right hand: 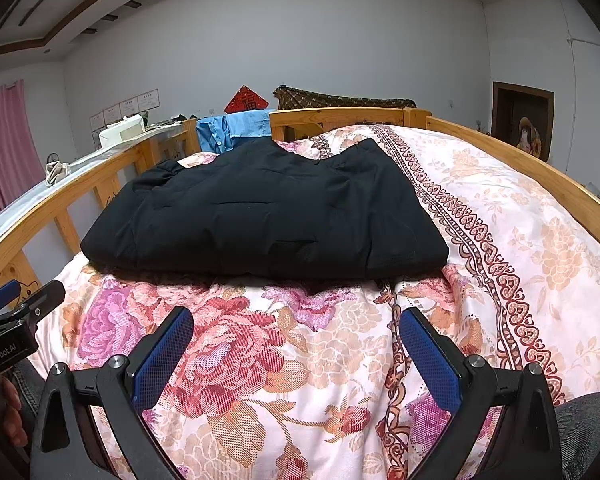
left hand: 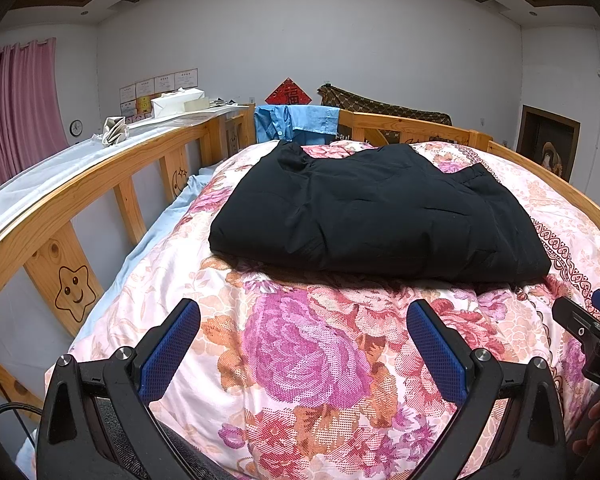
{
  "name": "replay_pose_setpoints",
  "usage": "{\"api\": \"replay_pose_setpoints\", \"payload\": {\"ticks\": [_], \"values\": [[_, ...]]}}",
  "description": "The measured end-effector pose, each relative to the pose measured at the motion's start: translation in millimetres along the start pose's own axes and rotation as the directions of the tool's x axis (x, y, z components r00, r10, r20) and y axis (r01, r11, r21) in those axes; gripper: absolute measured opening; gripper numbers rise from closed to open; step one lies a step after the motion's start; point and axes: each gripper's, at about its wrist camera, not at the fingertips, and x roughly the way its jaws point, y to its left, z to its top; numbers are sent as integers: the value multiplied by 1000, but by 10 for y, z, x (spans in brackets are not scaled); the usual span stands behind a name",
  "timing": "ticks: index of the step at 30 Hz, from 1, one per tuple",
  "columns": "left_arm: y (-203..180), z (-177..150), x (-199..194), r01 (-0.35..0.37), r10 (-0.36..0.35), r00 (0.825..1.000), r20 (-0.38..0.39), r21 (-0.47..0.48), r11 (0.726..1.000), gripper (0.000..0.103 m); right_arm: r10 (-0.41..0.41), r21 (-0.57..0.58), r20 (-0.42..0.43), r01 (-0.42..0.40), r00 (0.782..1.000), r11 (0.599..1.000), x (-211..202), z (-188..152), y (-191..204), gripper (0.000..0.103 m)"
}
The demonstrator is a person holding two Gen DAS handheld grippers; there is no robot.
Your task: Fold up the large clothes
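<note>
A black garment (left hand: 376, 212) lies folded into a thick rectangle on the floral quilt (left hand: 300, 360), in the middle of the bed; it shows in the right wrist view too (right hand: 268, 216). My left gripper (left hand: 302, 320) hovers open over the quilt, short of the garment's near edge, with nothing between its blue pads. My right gripper (right hand: 296, 326) is open as well, held back from the same edge and empty. Each gripper appears at the edge of the other's view: the right one (left hand: 588, 320) and the left one (right hand: 16, 308).
Wooden bed rails (left hand: 80, 184) run along the left side, the far end and the right (right hand: 540, 176). A blue shirt (left hand: 296, 122) hangs over the far rail. A pink curtain (left hand: 16, 108) hangs at the left. A hand (right hand: 8, 412) holds the left gripper.
</note>
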Motion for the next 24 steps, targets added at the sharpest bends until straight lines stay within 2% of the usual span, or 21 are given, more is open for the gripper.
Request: {"api": "replay_pose_setpoints", "payload": {"ticks": [24], "values": [[-1, 0, 0, 0, 0, 1000, 1, 0, 1000, 101, -1, 2, -4, 1, 1000, 1000, 3, -30, 15, 103]]}}
